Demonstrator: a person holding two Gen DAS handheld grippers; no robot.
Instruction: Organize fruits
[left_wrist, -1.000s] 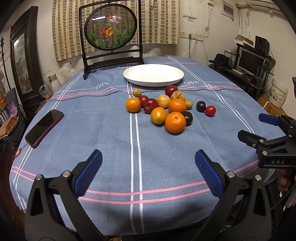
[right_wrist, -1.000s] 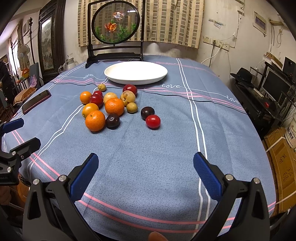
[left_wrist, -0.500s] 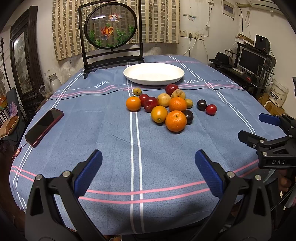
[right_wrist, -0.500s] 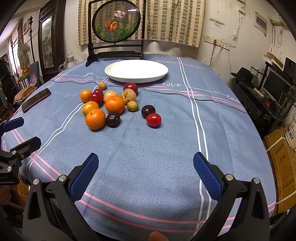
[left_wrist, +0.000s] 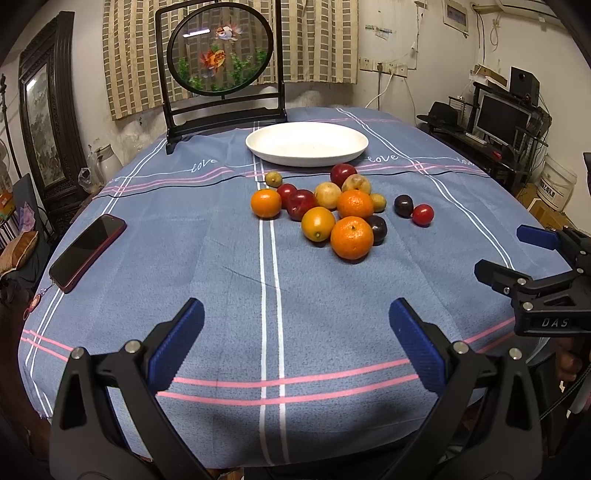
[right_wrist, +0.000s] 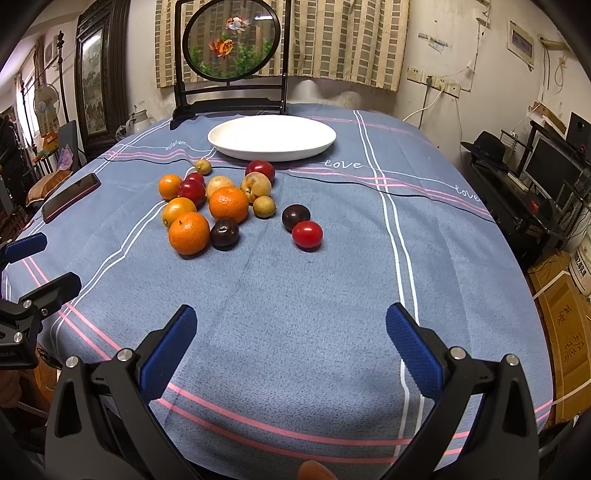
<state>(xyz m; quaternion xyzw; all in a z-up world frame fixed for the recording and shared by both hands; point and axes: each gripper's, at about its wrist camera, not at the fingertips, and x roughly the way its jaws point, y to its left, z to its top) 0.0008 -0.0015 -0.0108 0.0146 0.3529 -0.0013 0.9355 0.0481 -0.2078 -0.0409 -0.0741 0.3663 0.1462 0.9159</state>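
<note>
Several fruits lie in a loose cluster on the blue tablecloth: oranges, red plums, yellow-brown fruits, dark plums and a small red tomato. An empty white plate sits just behind them. My left gripper is open and empty, low over the near table edge. My right gripper is open and empty too, also near the front edge; it shows at the right in the left wrist view.
A red phone lies at the table's left side. A round fish-picture screen on a black stand stands behind the plate. A desk with monitor is to the right of the table.
Both grippers have moved slightly forward toward the fruits; the cluster and plate appear a little closer. Both stay open and empty.
</note>
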